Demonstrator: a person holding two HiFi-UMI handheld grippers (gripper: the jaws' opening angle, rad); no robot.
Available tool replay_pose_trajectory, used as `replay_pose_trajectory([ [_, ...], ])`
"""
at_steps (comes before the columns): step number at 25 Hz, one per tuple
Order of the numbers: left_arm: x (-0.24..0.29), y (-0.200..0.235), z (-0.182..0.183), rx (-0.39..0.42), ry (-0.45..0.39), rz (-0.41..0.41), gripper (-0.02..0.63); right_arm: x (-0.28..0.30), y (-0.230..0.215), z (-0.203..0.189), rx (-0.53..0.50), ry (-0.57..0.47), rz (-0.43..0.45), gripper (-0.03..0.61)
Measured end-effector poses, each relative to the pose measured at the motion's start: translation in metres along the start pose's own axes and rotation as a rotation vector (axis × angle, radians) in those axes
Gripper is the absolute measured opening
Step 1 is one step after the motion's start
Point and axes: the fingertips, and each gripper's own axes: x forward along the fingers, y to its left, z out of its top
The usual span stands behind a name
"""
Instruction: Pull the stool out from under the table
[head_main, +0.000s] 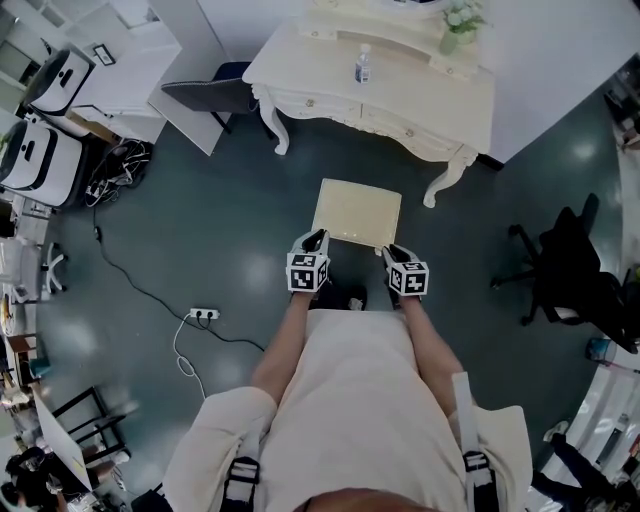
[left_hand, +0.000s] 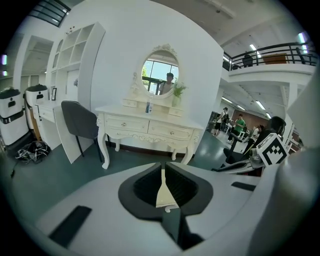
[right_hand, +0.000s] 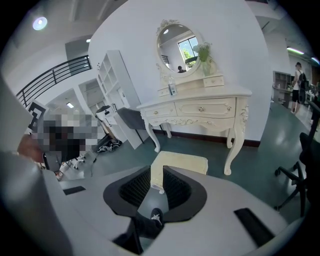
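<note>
The cream square stool (head_main: 357, 210) stands on the dark green floor in front of the white dressing table (head_main: 420, 112), clear of its legs. My left gripper (head_main: 313, 241) is shut on the stool's near left edge; in the left gripper view a thin cream strip of the stool (left_hand: 163, 194) sits pinched between the black pads (left_hand: 145, 186). My right gripper (head_main: 394, 252) is shut on the near right edge; the right gripper view shows the stool (right_hand: 186, 161) running forward from the jaws toward the table (right_hand: 200, 98).
A grey chair (head_main: 208, 96) stands left of the table, a black office chair (head_main: 565, 272) at the right. A power strip with cable (head_main: 203, 315) lies on the floor at my left. White shelves (head_main: 110, 55) and white machines (head_main: 40, 150) line the left side.
</note>
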Motion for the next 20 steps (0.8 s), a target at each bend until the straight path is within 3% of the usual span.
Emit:
replay_pose_trajectory([
  [6,0.003,-0.003,-0.004,0.000,0.011,-0.002,0.015,-0.004,-0.007,0.004,0.000,-0.017,-0.006,0.052],
  [20,0.004,-0.004,-0.010,-0.014,0.023,0.011,0.015,-0.007,-0.017,-0.001,0.003,-0.009,-0.018,0.043],
])
